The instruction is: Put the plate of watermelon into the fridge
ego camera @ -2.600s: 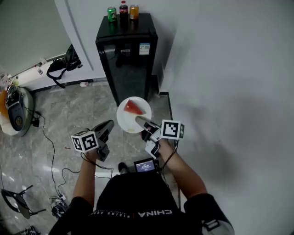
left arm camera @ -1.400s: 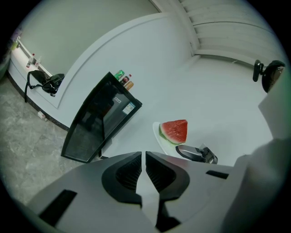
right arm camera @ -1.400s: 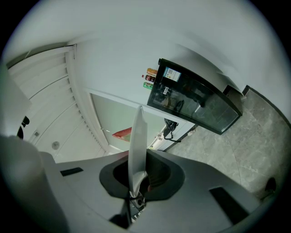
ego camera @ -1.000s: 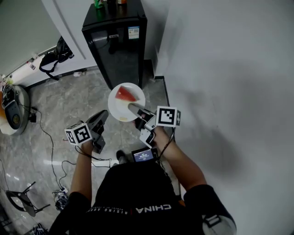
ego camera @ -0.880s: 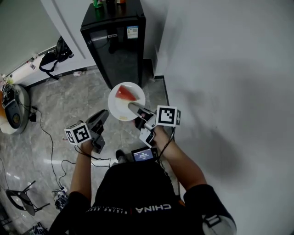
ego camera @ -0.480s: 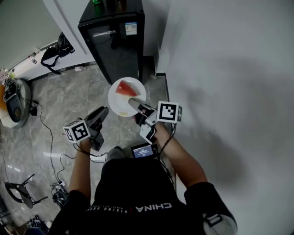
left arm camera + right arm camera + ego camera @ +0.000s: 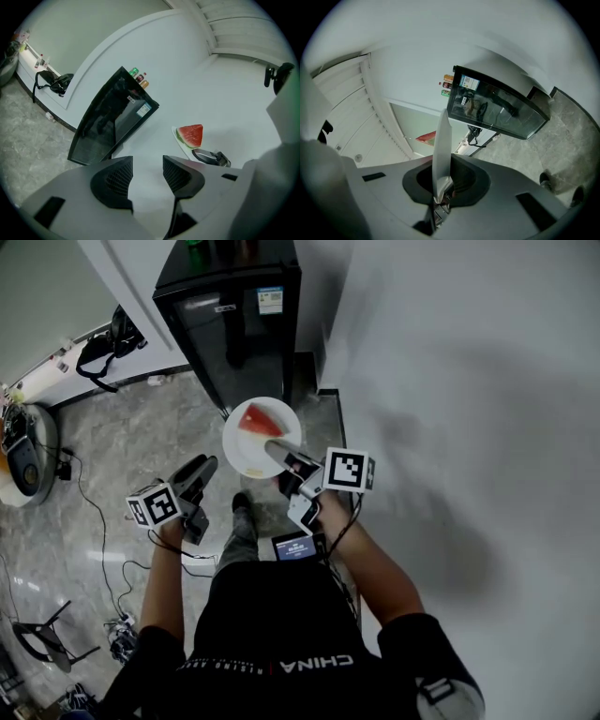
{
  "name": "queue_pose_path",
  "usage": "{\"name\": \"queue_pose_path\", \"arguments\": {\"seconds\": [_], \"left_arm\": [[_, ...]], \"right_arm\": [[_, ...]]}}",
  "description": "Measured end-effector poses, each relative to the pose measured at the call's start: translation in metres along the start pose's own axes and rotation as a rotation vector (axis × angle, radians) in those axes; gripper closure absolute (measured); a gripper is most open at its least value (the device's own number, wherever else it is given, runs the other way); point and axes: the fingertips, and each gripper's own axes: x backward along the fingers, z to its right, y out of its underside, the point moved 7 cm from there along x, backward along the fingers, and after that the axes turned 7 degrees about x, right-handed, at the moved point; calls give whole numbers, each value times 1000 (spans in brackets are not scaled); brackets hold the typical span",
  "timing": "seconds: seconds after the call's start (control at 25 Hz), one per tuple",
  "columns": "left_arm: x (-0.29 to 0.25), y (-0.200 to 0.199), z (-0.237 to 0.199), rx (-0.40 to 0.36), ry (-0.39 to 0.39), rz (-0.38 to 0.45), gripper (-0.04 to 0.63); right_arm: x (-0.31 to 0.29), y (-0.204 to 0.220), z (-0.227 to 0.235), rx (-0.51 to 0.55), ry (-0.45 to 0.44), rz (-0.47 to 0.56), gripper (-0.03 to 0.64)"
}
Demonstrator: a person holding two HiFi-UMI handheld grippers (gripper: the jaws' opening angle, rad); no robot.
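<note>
A white plate (image 7: 246, 457) carries a red watermelon wedge (image 7: 260, 420), held in the air in front of the black fridge (image 7: 234, 324), whose door is closed. My right gripper (image 7: 278, 452) is shut on the plate's near rim; in the right gripper view the plate (image 7: 442, 150) stands edge-on between the jaws, with the watermelon (image 7: 427, 137) behind it. My left gripper (image 7: 202, 468) hangs lower left of the plate. Its jaws have just been opening and nothing is between them. In the left gripper view the left gripper (image 7: 145, 176) points towards the fridge (image 7: 108, 122), with the watermelon (image 7: 192, 135) to its right.
Drink cans and a bottle (image 7: 139, 78) stand on top of the fridge. A white wall (image 7: 450, 381) runs along the right. A black bag (image 7: 98, 348) lies by the left wall, cables (image 7: 94, 521) trail over the marble floor, and a round appliance (image 7: 23, 460) sits at the far left.
The fridge has come nearer as the person walks towards it. Both grippers moved forward with the plate. The left jaws have spread apart.
</note>
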Motion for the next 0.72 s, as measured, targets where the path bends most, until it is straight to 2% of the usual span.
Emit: {"name": "queue_pose_path", "arguments": {"seconds": [0.08,0.28,0.4,0.6,0.72], "left_arm": [[-11,-18,-12,1,39,-2,410],[-29,-70,-40,2,82,-43,410],[-52,-103,-65,0,94,-57,410],[-68,-141,-94,-11,121,-111,408],[-74,-164,-110,-21,137,-141,384]], "right_arm": [[-15,-9,4,18,23,7,594],[-58,-28,-2,2,45,53,594],[-86,-51,8,8,64,76,594],[-128,-69,6,12,38,130,594],[-148,-76,8,28,77,140,594]]}}
